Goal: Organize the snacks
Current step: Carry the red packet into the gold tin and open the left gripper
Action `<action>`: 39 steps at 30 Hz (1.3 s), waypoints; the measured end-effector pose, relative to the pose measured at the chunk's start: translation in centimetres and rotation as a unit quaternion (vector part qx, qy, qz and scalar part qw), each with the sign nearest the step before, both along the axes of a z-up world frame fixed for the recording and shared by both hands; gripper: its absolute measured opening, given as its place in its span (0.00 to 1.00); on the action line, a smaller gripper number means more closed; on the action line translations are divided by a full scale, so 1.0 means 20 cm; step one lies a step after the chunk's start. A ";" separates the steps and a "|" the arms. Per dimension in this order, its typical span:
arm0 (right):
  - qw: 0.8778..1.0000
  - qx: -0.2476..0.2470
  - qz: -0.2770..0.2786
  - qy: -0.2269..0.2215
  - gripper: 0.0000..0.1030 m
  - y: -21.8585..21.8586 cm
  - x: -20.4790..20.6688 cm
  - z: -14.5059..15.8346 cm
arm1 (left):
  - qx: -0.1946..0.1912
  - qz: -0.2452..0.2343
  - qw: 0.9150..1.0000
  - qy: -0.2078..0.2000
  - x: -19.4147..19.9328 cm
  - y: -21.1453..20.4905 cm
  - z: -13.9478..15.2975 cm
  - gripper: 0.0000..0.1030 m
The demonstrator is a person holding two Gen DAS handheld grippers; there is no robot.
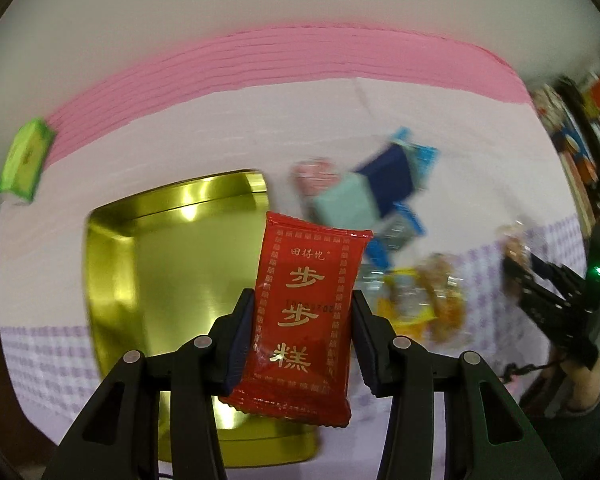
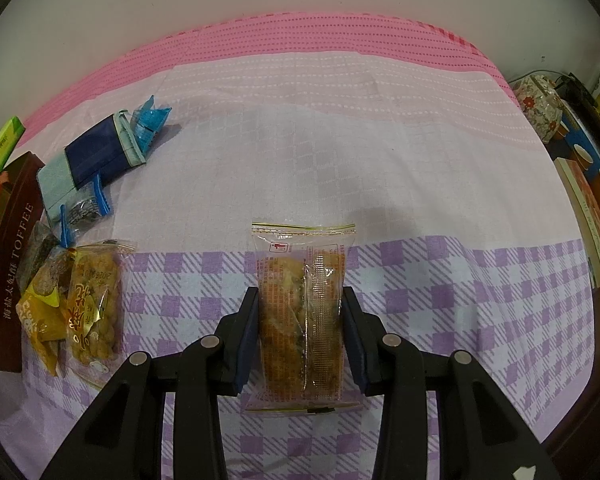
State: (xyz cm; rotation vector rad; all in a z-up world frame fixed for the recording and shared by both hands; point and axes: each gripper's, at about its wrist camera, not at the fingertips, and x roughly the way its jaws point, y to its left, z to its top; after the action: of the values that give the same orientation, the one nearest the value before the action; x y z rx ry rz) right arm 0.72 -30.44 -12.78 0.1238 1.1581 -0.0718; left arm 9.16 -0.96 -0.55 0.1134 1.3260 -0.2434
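Two grippers, both loaded: left gripper (image 1: 303, 300) clamps a glossy red packet (image 1: 300, 304) mid-frame over a shiny gold tin (image 1: 148, 248); right gripper (image 2: 299, 312) clamps a clear crinkly pastry packet (image 2: 302, 320) low centre. Checked lilac-pink cloth (image 2: 420, 200) underneath. Only the right view shows a brown toffee box (image 2: 10, 264) at left edge.

My left wrist cam looks forward-down along its fingers, close over the gold tin (image 1: 140, 280), facing the wall. Right wrist cam faces the same way, low over the checked tablecloth (image 2: 440, 280). Both share the snack pile (image 1: 380, 200) (image 2: 96, 160), green packet (image 1: 24, 160) (image 2: 4, 142) and pink cloth strip (image 1: 300, 60) (image 2: 300, 36)
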 end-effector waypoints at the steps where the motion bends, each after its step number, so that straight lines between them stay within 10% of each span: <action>1: 1.000 0.000 -0.001 0.001 0.36 0.00 0.00 0.00 | 0.003 0.009 1.000 -0.001 0.01 0.04 -0.01 0.45; 17: 1.000 0.002 -0.006 0.027 0.36 -0.01 0.04 0.00 | 0.046 0.117 0.992 0.010 0.01 0.62 -0.29 0.45; 39: 0.998 0.006 -0.040 0.043 0.33 0.05 0.06 0.04 | 0.038 0.141 0.989 -0.004 -0.01 0.76 -0.42 0.45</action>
State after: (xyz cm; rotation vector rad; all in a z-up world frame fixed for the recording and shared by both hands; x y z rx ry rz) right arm 1.83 -29.45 -12.07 0.1795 1.2400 -0.1431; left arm 9.01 14.32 -8.87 -0.0101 1.3271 0.0475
